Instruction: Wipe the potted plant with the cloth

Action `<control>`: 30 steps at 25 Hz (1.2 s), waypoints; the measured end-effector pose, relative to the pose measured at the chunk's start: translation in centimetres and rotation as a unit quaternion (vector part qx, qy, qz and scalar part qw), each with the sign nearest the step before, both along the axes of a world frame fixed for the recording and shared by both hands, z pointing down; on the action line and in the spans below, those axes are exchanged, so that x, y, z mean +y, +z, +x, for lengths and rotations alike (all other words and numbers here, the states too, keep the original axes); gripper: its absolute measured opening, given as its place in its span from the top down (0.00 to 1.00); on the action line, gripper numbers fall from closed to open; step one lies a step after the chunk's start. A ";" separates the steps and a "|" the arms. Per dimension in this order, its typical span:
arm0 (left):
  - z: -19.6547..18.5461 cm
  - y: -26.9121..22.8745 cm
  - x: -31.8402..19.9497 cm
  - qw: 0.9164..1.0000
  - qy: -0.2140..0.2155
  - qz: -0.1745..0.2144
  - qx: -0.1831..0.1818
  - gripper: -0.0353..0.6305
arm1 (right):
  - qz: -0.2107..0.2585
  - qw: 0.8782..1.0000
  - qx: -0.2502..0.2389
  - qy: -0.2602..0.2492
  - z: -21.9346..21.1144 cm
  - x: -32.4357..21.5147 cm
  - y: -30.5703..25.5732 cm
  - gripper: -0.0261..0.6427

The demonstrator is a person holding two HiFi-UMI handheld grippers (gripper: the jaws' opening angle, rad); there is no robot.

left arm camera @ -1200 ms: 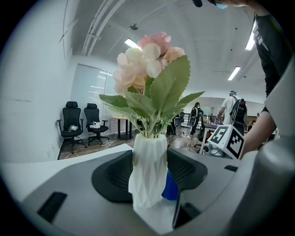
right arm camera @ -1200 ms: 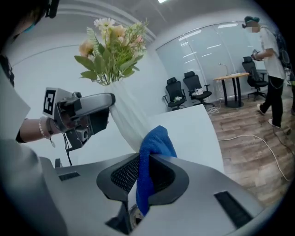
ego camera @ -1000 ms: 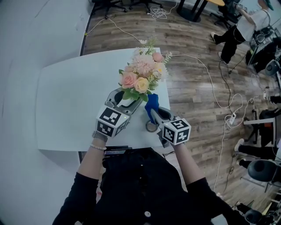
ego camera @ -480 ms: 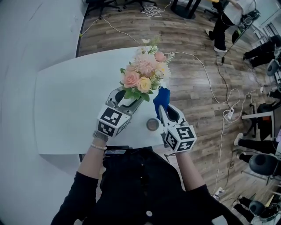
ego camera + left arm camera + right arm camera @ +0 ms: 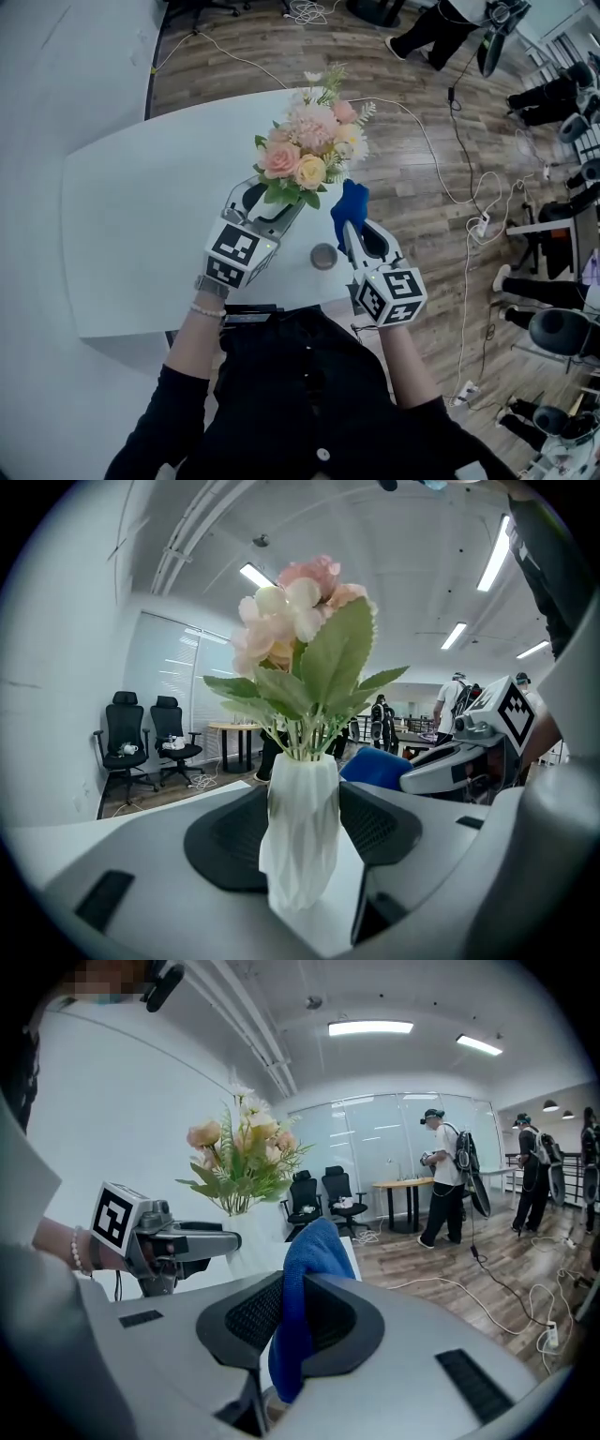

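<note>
The potted plant is a bunch of pink and cream flowers (image 5: 310,150) in a white faceted vase (image 5: 301,836). My left gripper (image 5: 265,208) is shut on the vase, with both pads against its sides. In the right gripper view the flowers (image 5: 242,1162) stand to the left, beyond the left gripper's marker cube. My right gripper (image 5: 350,217) is shut on a blue cloth (image 5: 350,201), which sticks up between the jaws (image 5: 305,1302). The cloth sits just right of the flowers, beside the lower leaves. The same cloth (image 5: 380,765) shows behind the vase in the left gripper view.
A white table (image 5: 141,216) bears the plant near its right edge. A small round grey lid-like object (image 5: 323,256) lies on the table between my grippers. Cables run over the wooden floor (image 5: 441,178) to the right. People and office chairs are farther off.
My right gripper has lifted the blue cloth up and to the right, from near the round object to beside the flowers. The left gripper has kept its hold on the vase.
</note>
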State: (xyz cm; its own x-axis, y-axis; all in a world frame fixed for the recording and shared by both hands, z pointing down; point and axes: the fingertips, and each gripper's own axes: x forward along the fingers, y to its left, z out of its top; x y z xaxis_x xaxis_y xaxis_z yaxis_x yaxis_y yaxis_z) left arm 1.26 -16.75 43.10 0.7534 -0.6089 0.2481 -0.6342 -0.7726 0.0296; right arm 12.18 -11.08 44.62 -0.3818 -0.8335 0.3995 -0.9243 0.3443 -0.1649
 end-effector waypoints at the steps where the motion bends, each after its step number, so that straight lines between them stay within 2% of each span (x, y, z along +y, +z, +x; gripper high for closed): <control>1: 0.0 0.0 0.0 1.000 0.000 0.001 -0.001 0.59 | -0.001 1.000 0.000 0.003 0.0 0.1 0.0 0.85; 15: -0.8 0.1 0.9 1.000 0.010 0.000 0.003 0.59 | -0.005 1.000 0.004 0.012 -0.5 1.0 0.2 0.85; 23: -2.7 -1.0 2.3 1.000 -0.005 0.010 -0.004 0.59 | 0.011 1.000 0.003 -0.004 -1.1 0.7 -0.9 0.85; 26: -3.6 -1.3 3.0 1.000 -0.011 0.014 -0.017 0.64 | 0.017 1.000 0.004 -0.016 -1.5 0.8 -1.5 0.85; 30: -4.5 -1.9 3.8 0.999 -0.033 0.019 -0.024 0.79 | 0.024 0.999 0.008 -0.032 -1.7 1.0 -2.1 0.85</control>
